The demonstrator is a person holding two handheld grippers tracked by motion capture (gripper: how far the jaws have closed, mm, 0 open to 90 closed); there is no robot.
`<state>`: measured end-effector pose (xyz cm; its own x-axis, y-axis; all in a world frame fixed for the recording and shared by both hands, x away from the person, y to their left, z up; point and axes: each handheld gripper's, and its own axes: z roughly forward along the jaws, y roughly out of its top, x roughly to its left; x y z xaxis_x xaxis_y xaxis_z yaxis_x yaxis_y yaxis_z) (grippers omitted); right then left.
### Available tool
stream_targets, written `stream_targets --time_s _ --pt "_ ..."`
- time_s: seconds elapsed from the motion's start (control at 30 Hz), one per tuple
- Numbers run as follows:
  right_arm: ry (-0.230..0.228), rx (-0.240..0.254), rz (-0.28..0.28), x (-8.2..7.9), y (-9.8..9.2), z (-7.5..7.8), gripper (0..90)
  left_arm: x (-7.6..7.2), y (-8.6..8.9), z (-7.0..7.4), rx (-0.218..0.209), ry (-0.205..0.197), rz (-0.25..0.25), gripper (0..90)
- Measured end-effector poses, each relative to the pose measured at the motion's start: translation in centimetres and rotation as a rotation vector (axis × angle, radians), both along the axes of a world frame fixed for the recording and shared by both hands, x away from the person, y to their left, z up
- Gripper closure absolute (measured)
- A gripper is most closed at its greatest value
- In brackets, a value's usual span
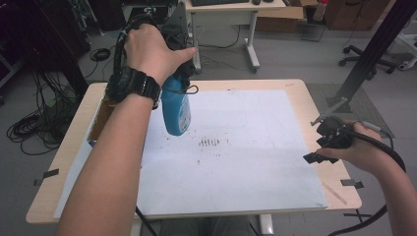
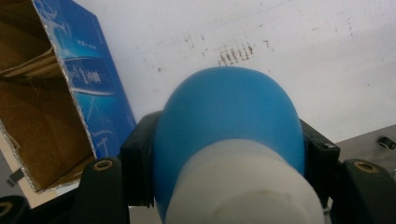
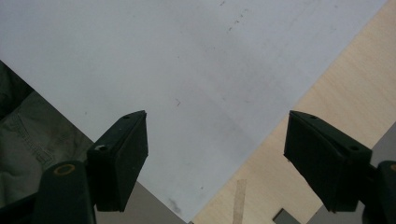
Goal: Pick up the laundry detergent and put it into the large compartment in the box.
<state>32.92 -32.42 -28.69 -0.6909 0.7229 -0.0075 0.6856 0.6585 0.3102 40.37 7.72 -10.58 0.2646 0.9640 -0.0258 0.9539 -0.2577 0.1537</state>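
Note:
My left gripper (image 1: 183,73) is held high above the table's far left part, shut on a blue bottle (image 1: 176,110) that hangs down from it over the white sheet (image 1: 236,162). In the left gripper view the black jaws clamp both sides of the blue bottle (image 2: 229,112) just below its white top (image 2: 243,186), with my left gripper (image 2: 231,158) pointing down at the sheet. My right gripper (image 1: 322,145) rests near the table's right edge, held in a hand. Its jaws stand wide apart, and my right gripper (image 3: 215,158) has nothing between them.
An open cardboard box (image 2: 56,102) with a blue printed side lies at the table's left edge, seen also as the box (image 1: 101,118) in the high view. Dark smudges (image 1: 209,142) mark the sheet's middle. Cables, a desk (image 1: 231,12) and a black post (image 1: 373,49) stand beyond the wooden table (image 1: 295,84).

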Motion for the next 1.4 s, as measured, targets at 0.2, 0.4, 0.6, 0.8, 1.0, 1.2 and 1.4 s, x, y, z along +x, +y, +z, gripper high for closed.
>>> stream_targets --time_s 0.2,0.4,0.6,0.8,1.0,1.2,1.4 --pt "0.004 0.0 -0.004 0.1 -0.1 -0.2 21.7 0.1 0.8 0.3 0.004 -0.004 0.016 37.5" --pt "0.0 0.011 -0.001 0.0 0.0 -0.2 21.7 0.2 1.8 0.6 0.006 -0.012 0.037 37.5" --pt "0.008 0.006 0.002 0.3 0.1 -0.5 21.7 0.4 3.1 0.7 0.001 -0.006 0.061 37.4" --pt "0.015 0.003 -0.001 0.4 0.1 -0.8 21.7 0.5 4.2 1.0 0.002 -0.015 0.082 37.5" --pt "0.02 0.003 -0.006 0.6 0.1 -1.0 21.7 0.6 5.5 1.0 0.007 -0.008 0.102 37.4" --pt "0.024 0.006 -0.006 0.7 0.2 -1.2 21.7 0.7 6.5 1.1 0.023 -0.004 0.119 37.5" --pt "0.03 0.006 -0.007 0.8 0.2 -1.4 21.6 0.7 7.8 1.4 0.029 -0.01 0.145 37.5"
